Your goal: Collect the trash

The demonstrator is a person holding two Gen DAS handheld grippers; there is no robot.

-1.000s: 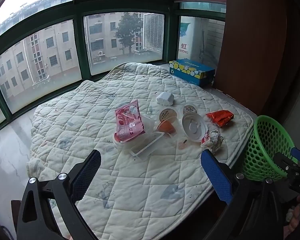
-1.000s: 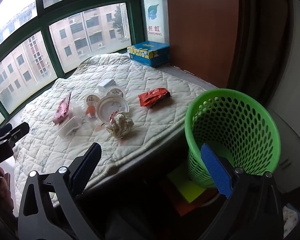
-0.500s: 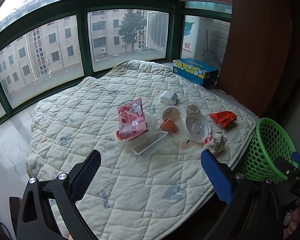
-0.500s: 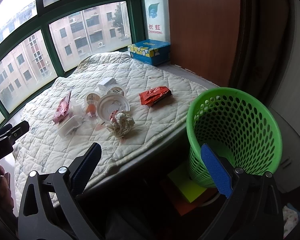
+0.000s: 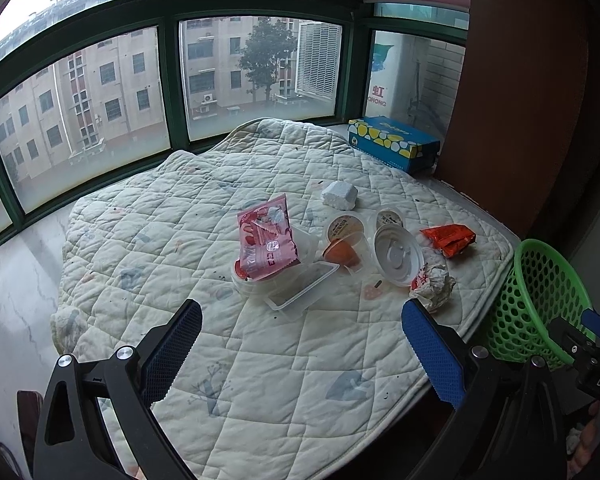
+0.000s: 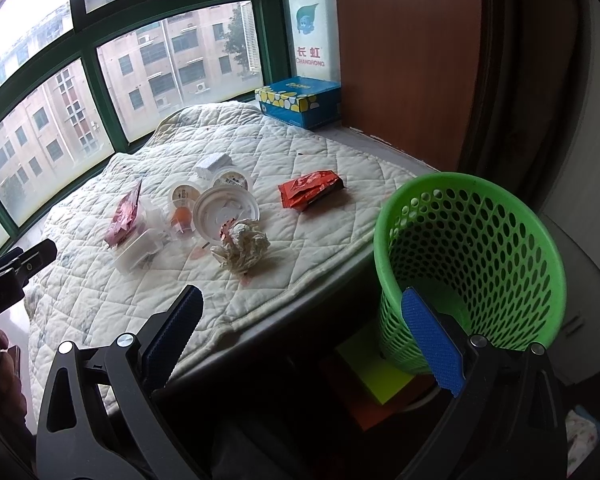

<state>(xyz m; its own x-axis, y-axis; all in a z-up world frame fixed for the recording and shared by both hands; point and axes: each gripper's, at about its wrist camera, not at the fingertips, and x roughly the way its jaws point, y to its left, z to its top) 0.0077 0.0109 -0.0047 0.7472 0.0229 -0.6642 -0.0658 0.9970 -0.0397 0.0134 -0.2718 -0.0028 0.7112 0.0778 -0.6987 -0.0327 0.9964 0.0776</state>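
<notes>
By bay window, quilt strewn with trash; green basket beside; both jaws wide.

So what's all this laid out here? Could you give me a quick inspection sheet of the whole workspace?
Surface: white quilted pad spread over a window ledge, speckled with small stains.
Job's things: pink wrapper, clear plastic tray, small cups, round white lid, crumpled paper ball, red wrapper, white foam block; green basket stands beside the ledge, nothing seen inside.
Clutter: blue tissue box at the far corner.
Grippers: left hand-held gripper and right hand-held gripper both open, holding nothing, short of the trash.
Cables: nothing seen.
Surroundings: green-framed windows, wooden panel.
</notes>
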